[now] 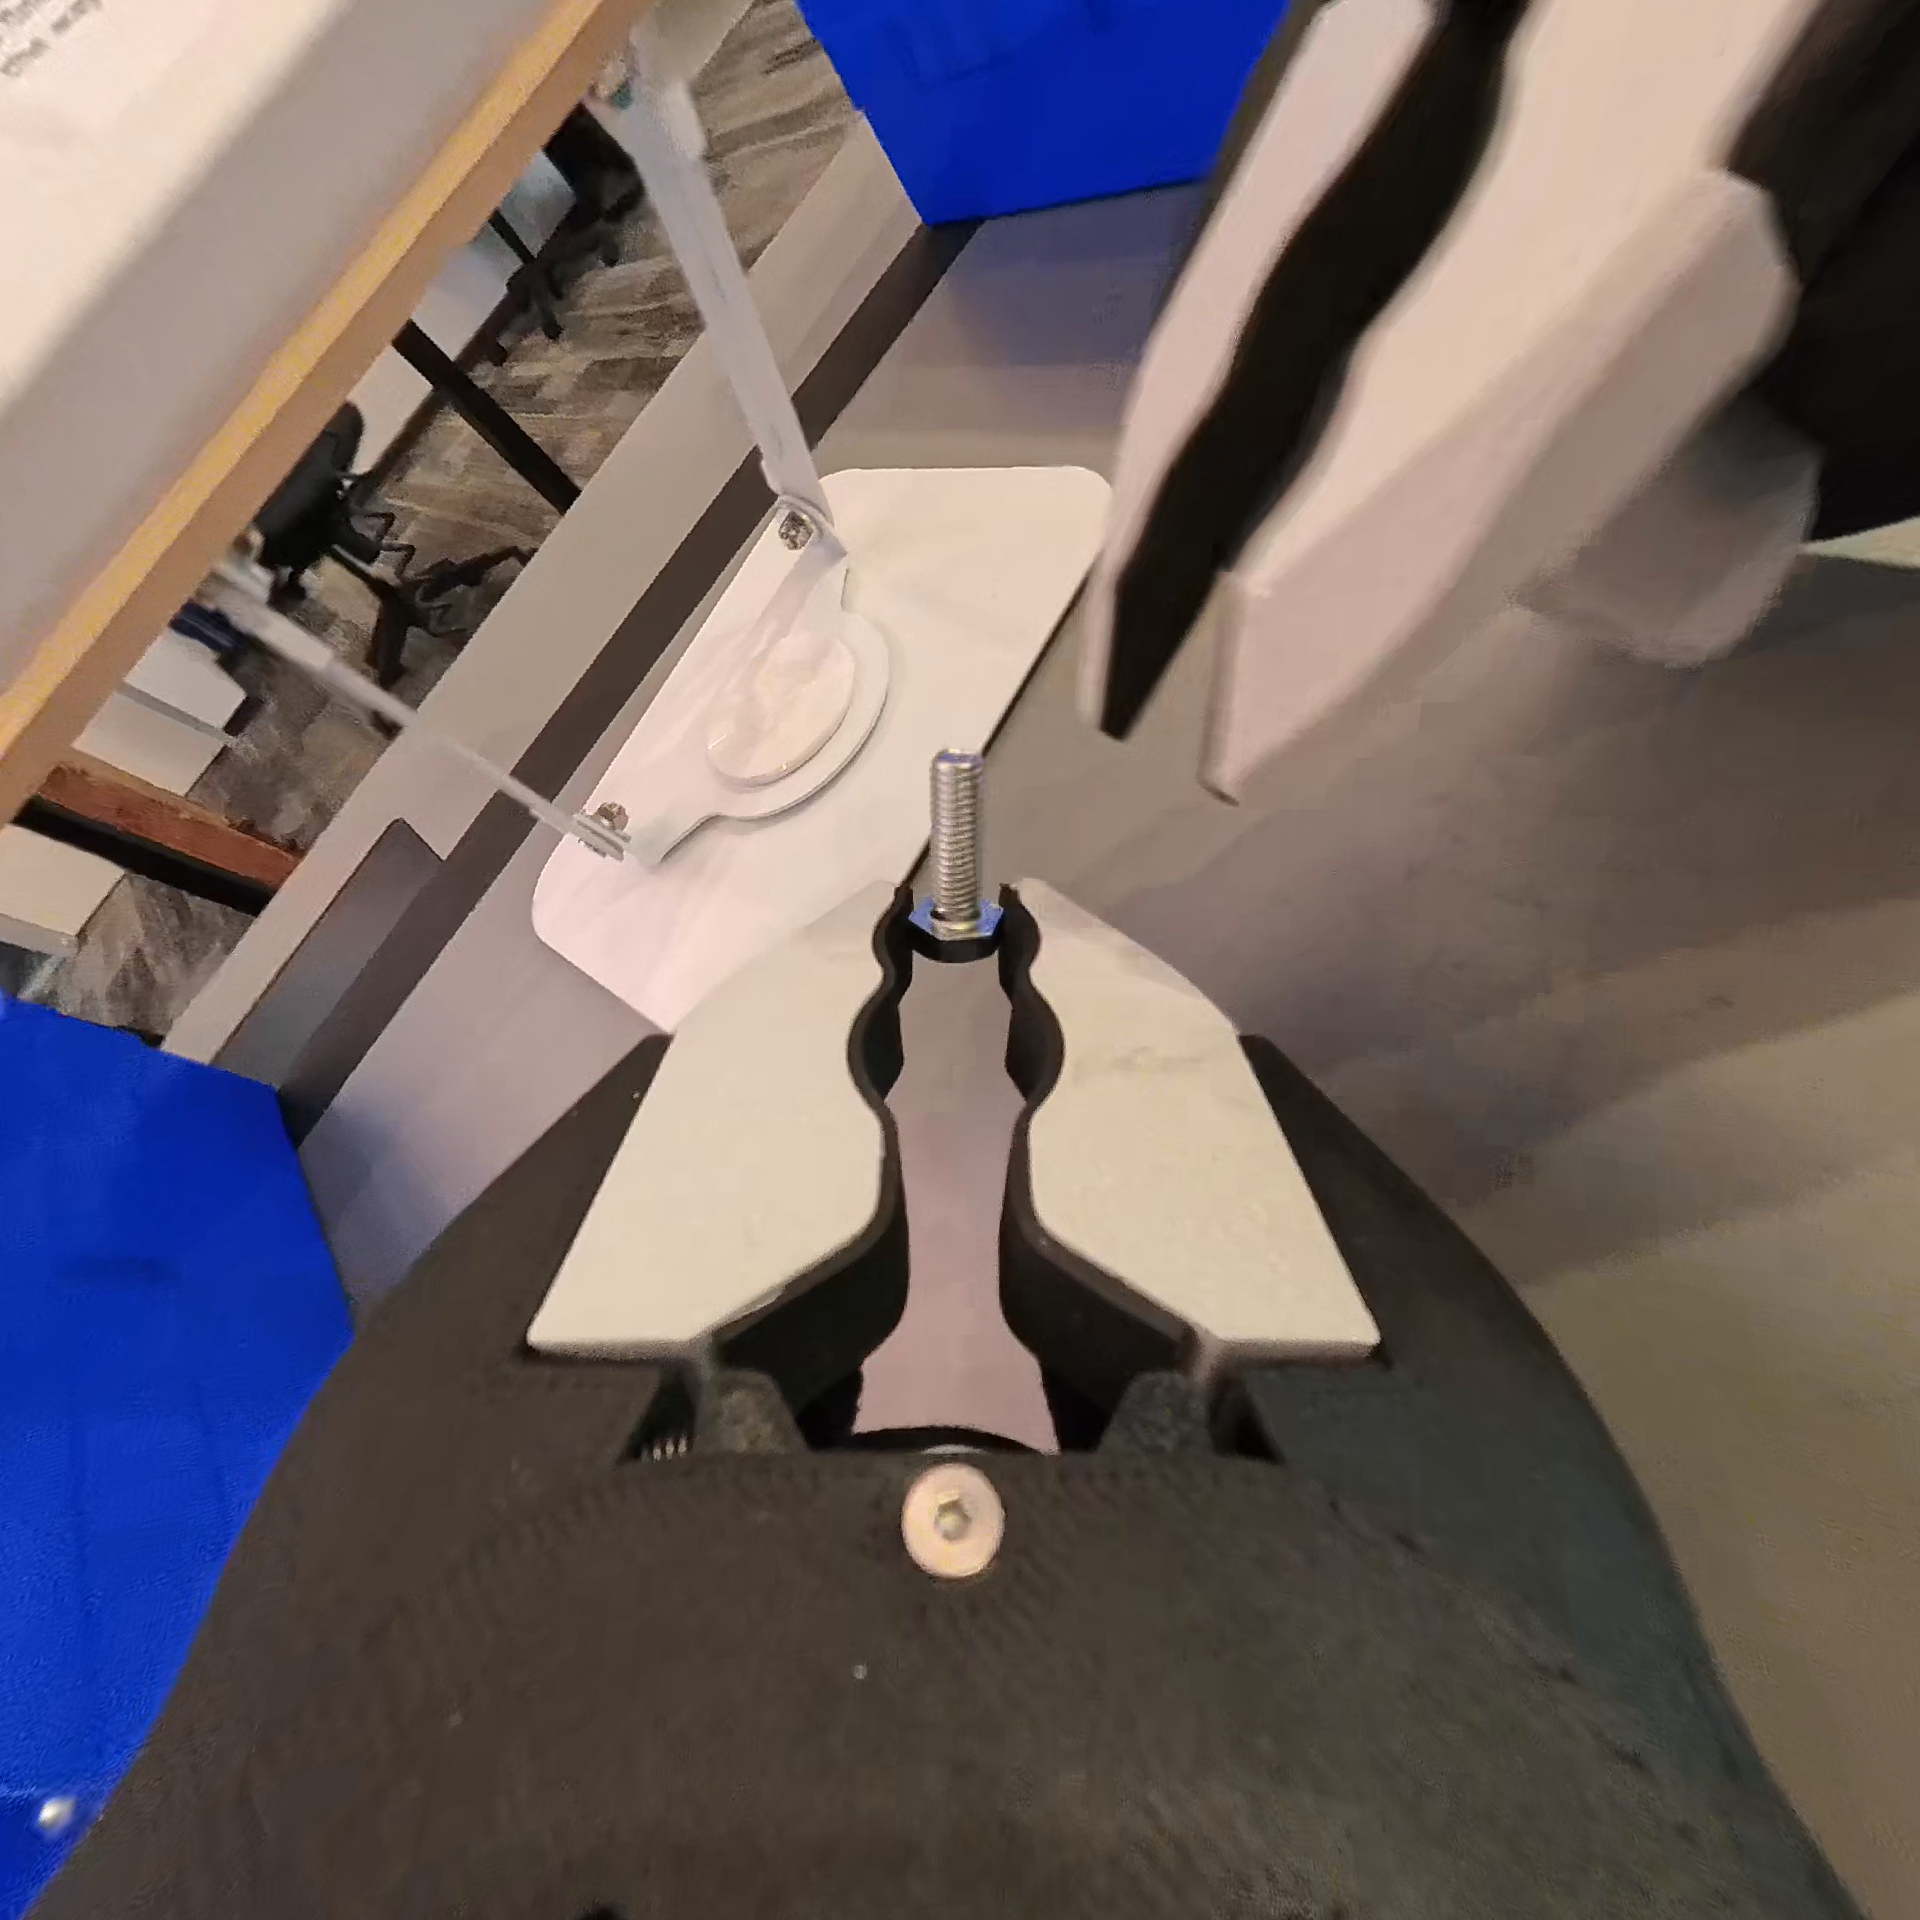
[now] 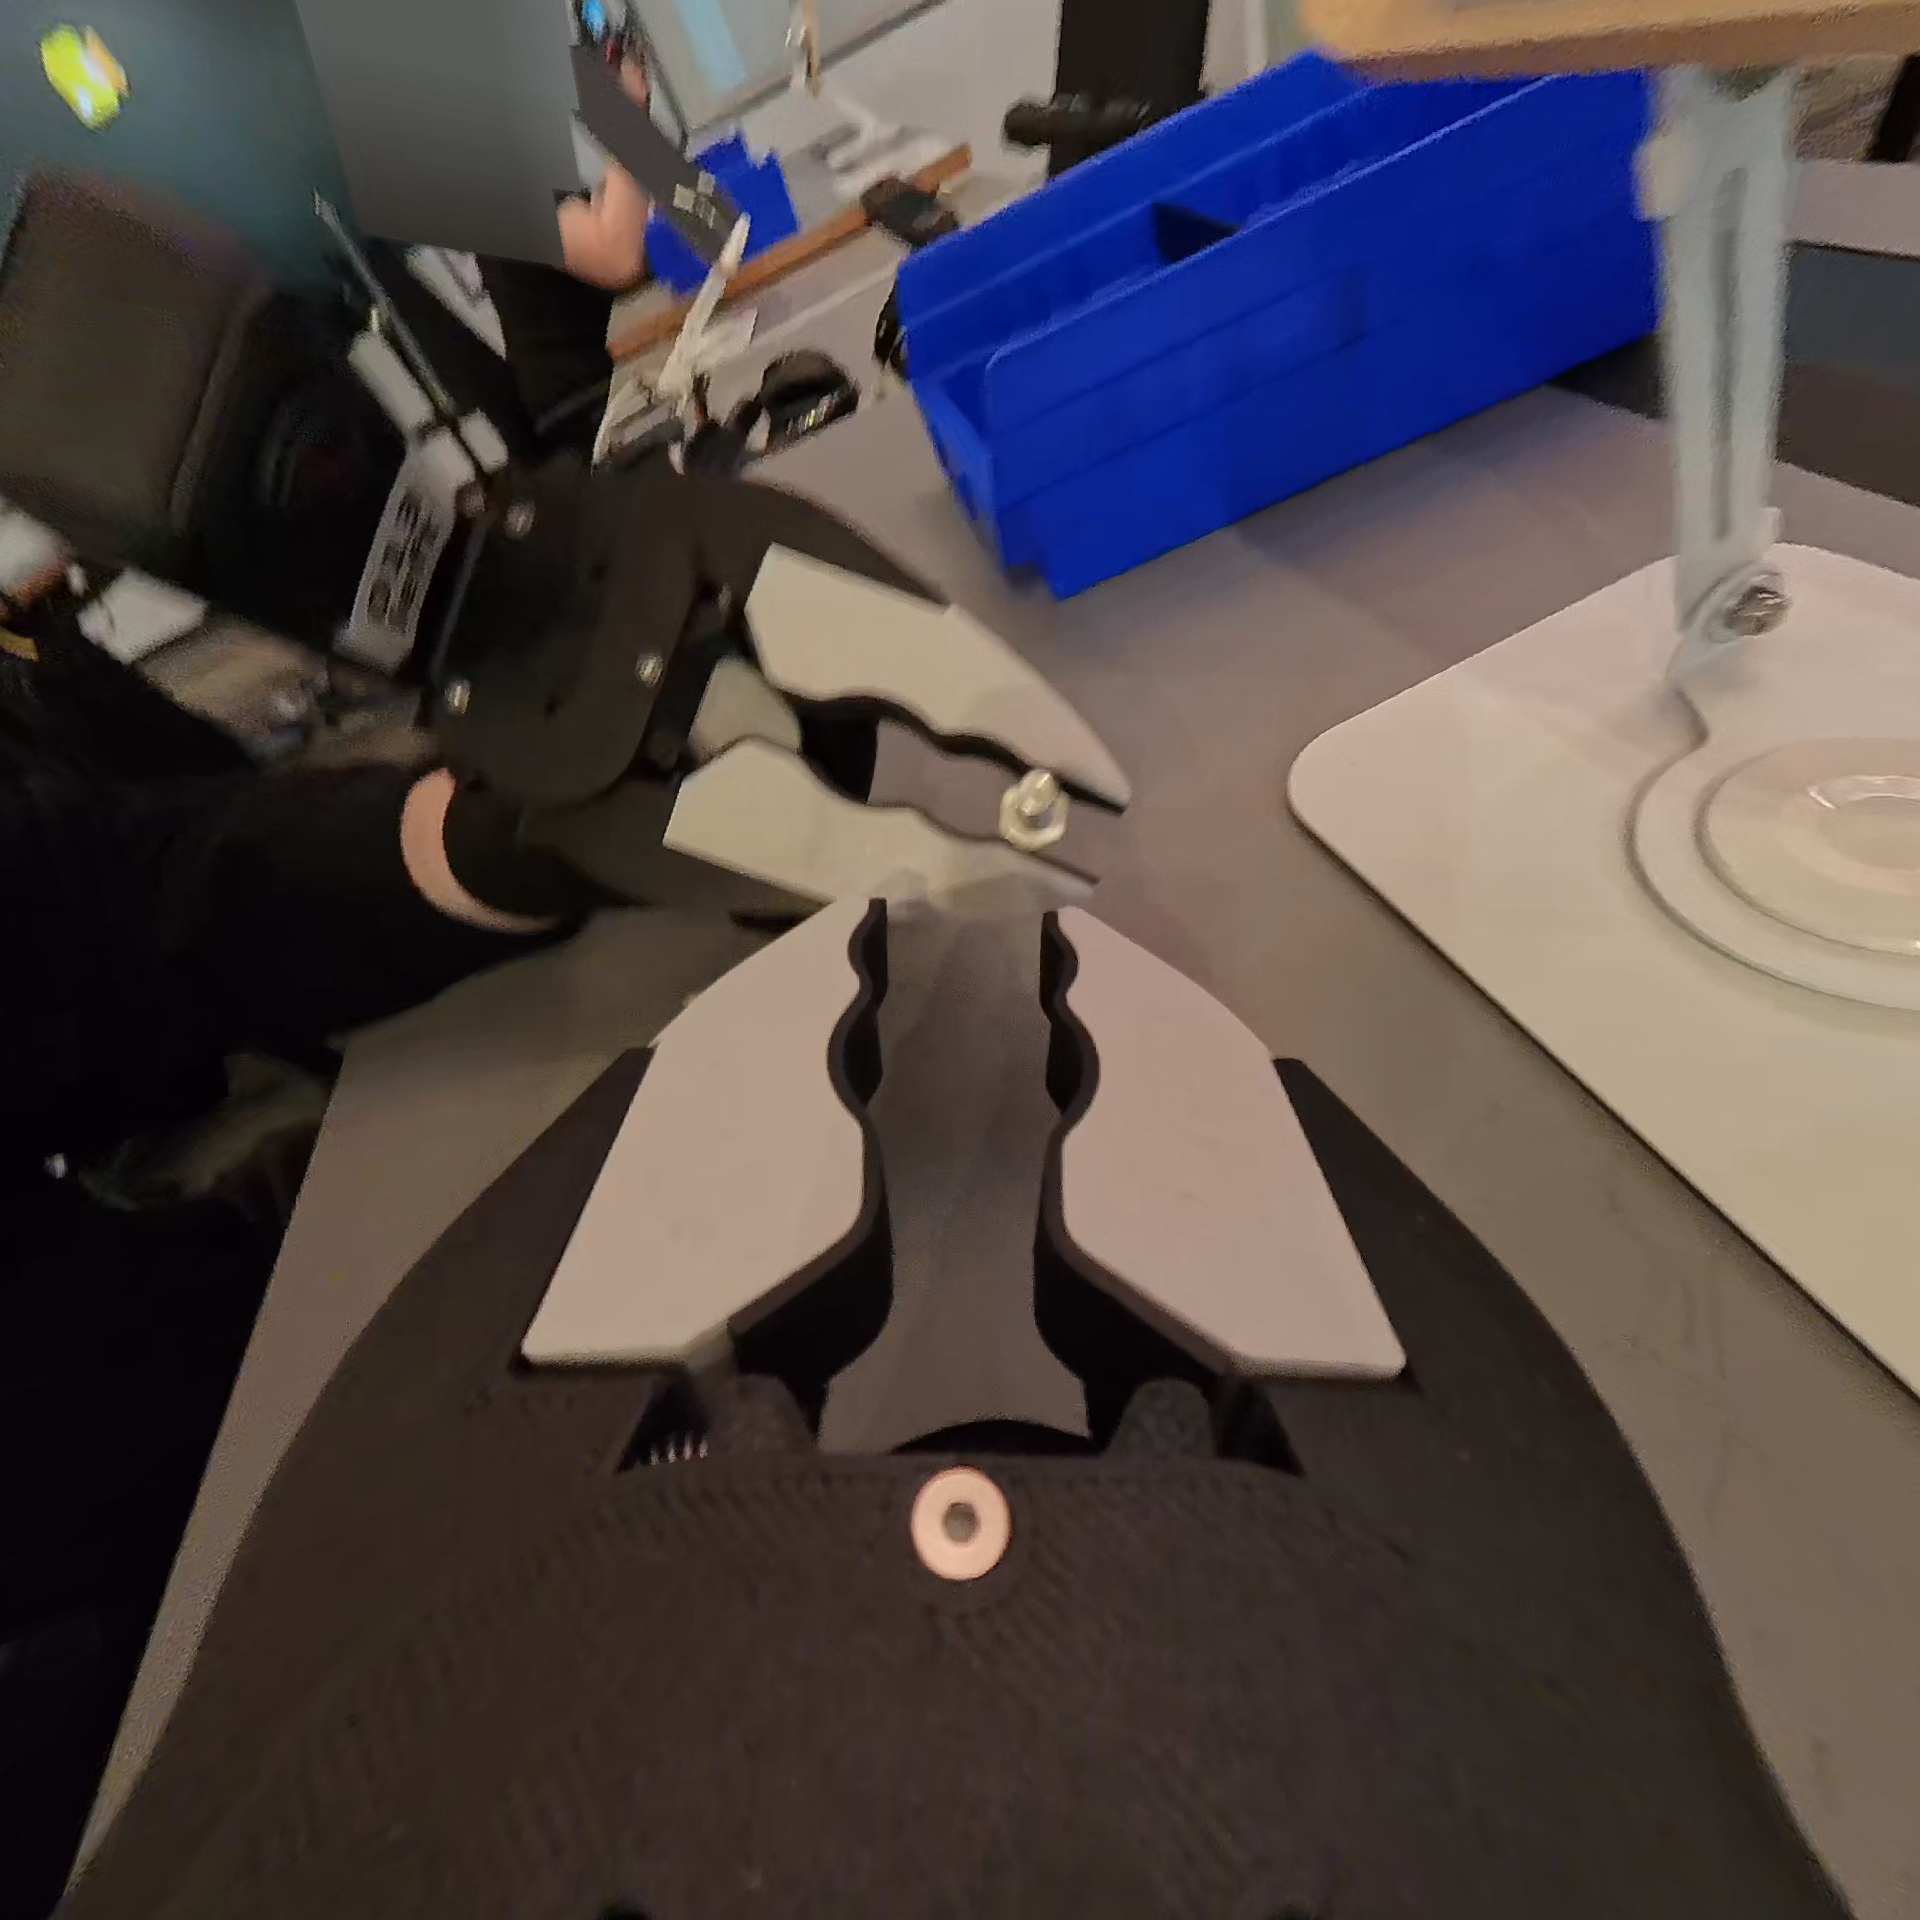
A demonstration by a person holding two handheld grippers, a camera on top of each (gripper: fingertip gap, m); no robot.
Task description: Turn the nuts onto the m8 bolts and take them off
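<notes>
My left gripper is shut on the hex head of a silver bolt. The threaded shank sticks up bare beyond the fingertips. In the right wrist view the left gripper shows from the side with the bolt pinched at its tips. My right gripper is open with nothing between its fingers, just in front of the left gripper. It also shows blurred in the left wrist view, above and to the right of the bolt. I see no loose nut.
A white stand base plate lies on the grey table at the right; it also shows in the left wrist view, behind the bolt. A blue bin stands at the back. Another blue bin is at the left. My hands' fingertips stand some 5 centimeters from each other.
</notes>
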